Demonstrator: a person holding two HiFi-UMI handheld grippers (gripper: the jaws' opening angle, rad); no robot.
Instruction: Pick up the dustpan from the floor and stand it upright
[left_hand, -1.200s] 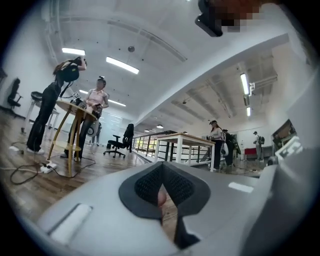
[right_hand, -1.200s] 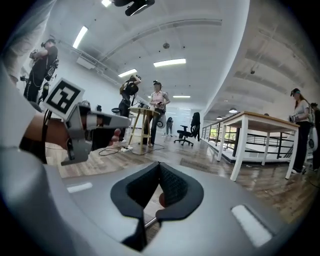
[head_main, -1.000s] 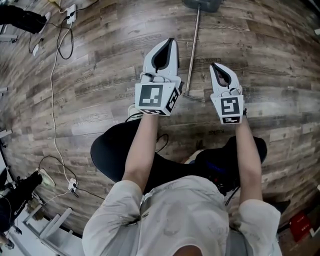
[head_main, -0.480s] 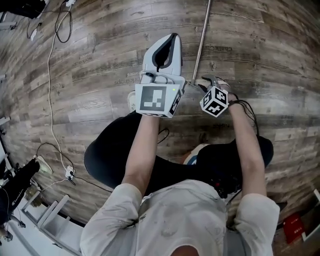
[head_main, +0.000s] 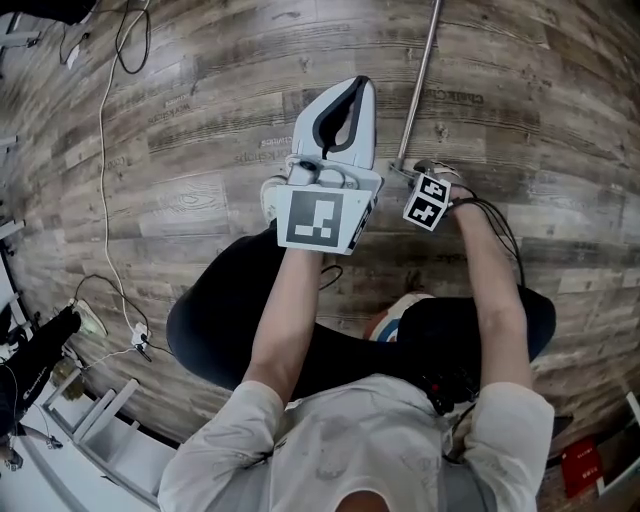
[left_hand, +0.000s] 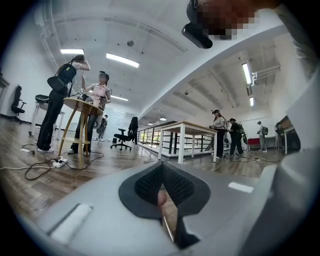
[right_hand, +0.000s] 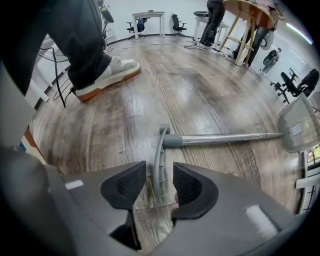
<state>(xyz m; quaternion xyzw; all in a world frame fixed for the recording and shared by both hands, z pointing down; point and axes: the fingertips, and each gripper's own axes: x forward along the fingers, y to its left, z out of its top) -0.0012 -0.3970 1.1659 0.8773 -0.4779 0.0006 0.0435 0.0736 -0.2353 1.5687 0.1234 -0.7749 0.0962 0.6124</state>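
The right gripper (right_hand: 160, 182) has its jaws apart, and the grey plastic curved handle loop (right_hand: 158, 160) of the long-handled dustpan stands between the two black ribbed pads with a gap on either side. Nothing is gripped yet. From the loop, the slim silver metal pole (right_hand: 225, 138) runs off to the right across the grey-brown wood-plank floor (right_hand: 200, 95) to the grey plastic pan (right_hand: 299, 125), all of it lying flat.

To do this well, the jaws should probably sink a little lower so the pads take the loop squarely. Near the pole joint would likely be best, since a pinch at the thin free end could let it twist out. Then close firmly and lift by swinging the handle end up, letting the pan pivot on the floor until it rests on its base.

The left gripper (left_hand: 161, 187) has its jaws pressed together on nothing. In the head view it is held above the floor beside the right gripper (head_main: 418, 175).
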